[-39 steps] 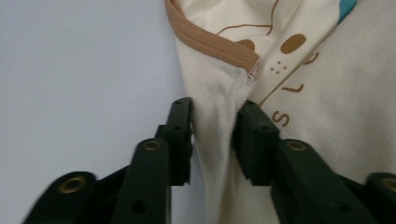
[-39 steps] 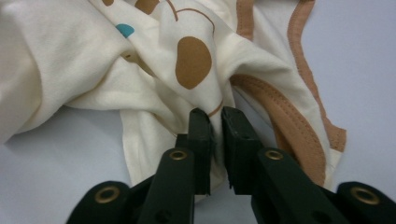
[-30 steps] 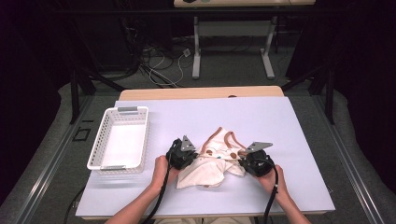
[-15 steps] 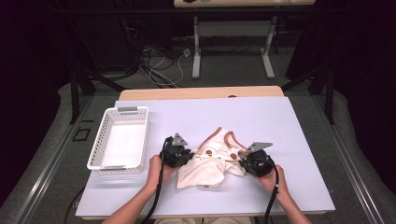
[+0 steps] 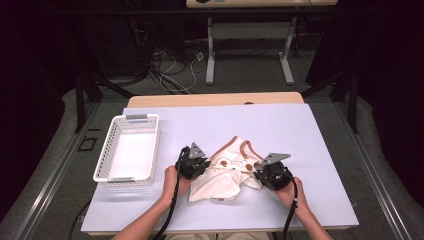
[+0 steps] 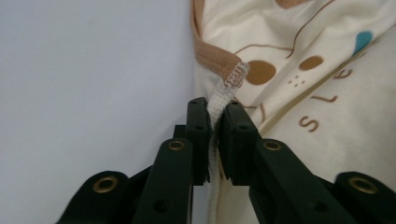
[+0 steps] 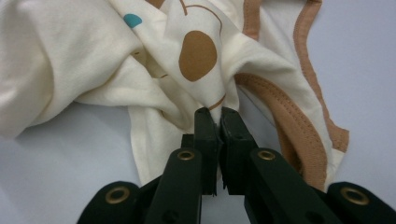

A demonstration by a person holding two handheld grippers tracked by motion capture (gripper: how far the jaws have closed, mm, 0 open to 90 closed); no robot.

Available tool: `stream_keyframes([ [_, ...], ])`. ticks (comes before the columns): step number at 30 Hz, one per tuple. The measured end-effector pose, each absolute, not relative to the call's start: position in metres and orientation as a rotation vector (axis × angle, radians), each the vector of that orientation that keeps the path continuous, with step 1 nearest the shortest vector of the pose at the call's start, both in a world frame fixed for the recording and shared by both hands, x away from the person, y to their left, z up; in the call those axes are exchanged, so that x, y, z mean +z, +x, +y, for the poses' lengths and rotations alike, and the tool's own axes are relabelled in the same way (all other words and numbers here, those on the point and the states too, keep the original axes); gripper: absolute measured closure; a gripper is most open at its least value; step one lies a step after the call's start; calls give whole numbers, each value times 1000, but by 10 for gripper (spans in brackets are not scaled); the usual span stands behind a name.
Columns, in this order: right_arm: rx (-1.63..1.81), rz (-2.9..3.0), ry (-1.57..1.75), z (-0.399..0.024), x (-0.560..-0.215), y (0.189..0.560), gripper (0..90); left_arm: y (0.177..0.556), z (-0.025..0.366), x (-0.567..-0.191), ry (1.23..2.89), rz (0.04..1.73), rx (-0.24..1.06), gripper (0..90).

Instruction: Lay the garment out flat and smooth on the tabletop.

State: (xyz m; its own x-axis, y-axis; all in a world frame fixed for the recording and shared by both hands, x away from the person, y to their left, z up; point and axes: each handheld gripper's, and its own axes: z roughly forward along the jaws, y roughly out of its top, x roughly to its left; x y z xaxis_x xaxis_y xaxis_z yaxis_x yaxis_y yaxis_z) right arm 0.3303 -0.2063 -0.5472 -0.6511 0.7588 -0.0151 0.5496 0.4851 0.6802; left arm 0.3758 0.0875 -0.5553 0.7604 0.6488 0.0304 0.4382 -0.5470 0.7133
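A cream baby garment (image 5: 225, 175) with brown trim and brown spots lies crumpled on the pale table (image 5: 280, 125), near its front. My left gripper (image 5: 204, 167) is at the garment's left edge. In the left gripper view its jaws (image 6: 215, 112) have just been closing and now pinch the white stitched seam beside the brown trim of the garment (image 6: 317, 93). My right gripper (image 5: 260, 175) is at the garment's right side. Up close, that gripper (image 7: 215, 116) is shut on a gathered fold of the cream cloth (image 7: 70, 56) below a brown spot.
A white slatted basket (image 5: 150, 145) stands on the table to the left of my left hand, with nothing seen inside. The table's front edge runs just under my forearms. Beyond the far edge are table legs and cables on the floor.
The left gripper shifted slightly left and turned half a second ago, then came back to the garment's edge. The right gripper and the garment's right side have not moved.
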Motion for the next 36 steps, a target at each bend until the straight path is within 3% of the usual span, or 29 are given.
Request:
stream_keyframes([
  [3, 943, 2413, 1111, -206, -545, 329, 879, 374, 87, -559, 2260, 809, 375, 876],
  [11, 974, 2385, 1097, -209, -539, 326, 880, 364, 98, -542, 2263, 856, 413, 883],
  [22, 915, 2504, 1052, -203, -542, 324, 829, 350, 112, -536, 2408, 903, 307, 868],
  [24, 911, 2508, 1063, -204, -541, 325, 789, 350, 112, -533, 2391, 897, 328, 803],
  [29, 1019, 2469, 1102, -214, -535, 328, 663, 357, 110, -524, 2305, 883, 380, 497],
  [36, 1052, 2362, 1128, -227, -528, 330, 722, 372, 98, -530, 2228, 877, 440, 421],
])
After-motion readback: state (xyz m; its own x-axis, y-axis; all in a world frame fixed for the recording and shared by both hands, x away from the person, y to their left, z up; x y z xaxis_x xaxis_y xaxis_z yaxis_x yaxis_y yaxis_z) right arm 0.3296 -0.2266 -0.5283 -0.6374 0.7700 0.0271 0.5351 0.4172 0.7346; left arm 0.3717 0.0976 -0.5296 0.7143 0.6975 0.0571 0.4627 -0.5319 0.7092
